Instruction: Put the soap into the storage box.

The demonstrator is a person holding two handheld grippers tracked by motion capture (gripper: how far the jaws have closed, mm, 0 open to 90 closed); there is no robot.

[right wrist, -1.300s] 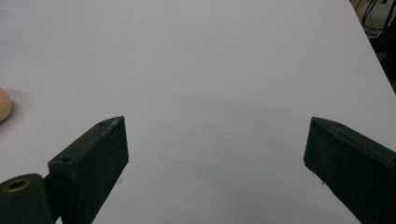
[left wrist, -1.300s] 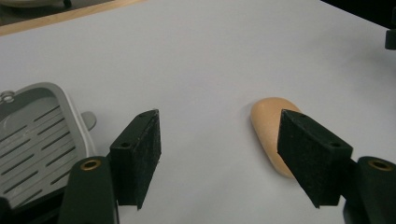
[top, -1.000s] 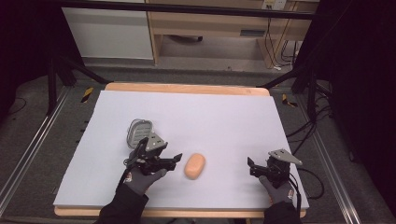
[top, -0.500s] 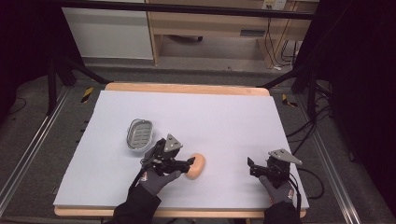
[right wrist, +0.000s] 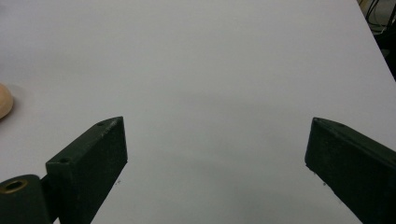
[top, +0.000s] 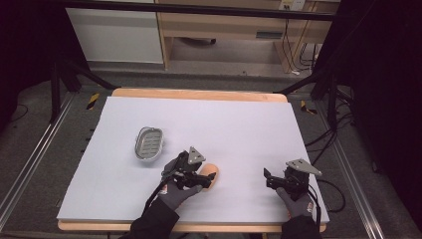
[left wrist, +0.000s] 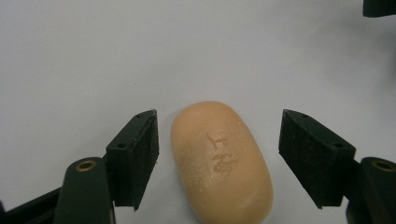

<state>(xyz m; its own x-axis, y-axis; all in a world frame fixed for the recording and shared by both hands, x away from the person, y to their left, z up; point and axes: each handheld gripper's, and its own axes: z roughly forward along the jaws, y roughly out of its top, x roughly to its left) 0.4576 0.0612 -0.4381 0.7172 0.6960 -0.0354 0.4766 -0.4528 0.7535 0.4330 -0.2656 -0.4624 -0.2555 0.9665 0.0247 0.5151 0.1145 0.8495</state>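
An orange oval soap bar (left wrist: pixel 221 161) with stamped characters lies on the white table sheet (top: pixel 239 124). My left gripper (left wrist: pixel 219 158) is open, and its two black jaws stand on either side of the bar without touching it. In the high view the same left gripper (top: pixel 201 177) covers most of the soap bar (top: pixel 211 174). A metal soap dish (top: pixel 149 142) sits empty, up and left of that hand. Near the front right of the sheet my right gripper (top: pixel 271 179) rests open, with bare sheet between its jaws (right wrist: pixel 215 154); the soap's edge (right wrist: pixel 4 100) peeks in at far left.
The sheet covers a wooden table whose edge (top: pixel 199 93) shows at the back. Black frame legs and cables stand on the floor to both sides. A white cabinet (top: pixel 114 35) and wooden shelving stand beyond the table.
My left gripper has moved right, from beside the soap dish to the soap bar, and now straddles it. The dish is uncovered. The right gripper has stayed put.
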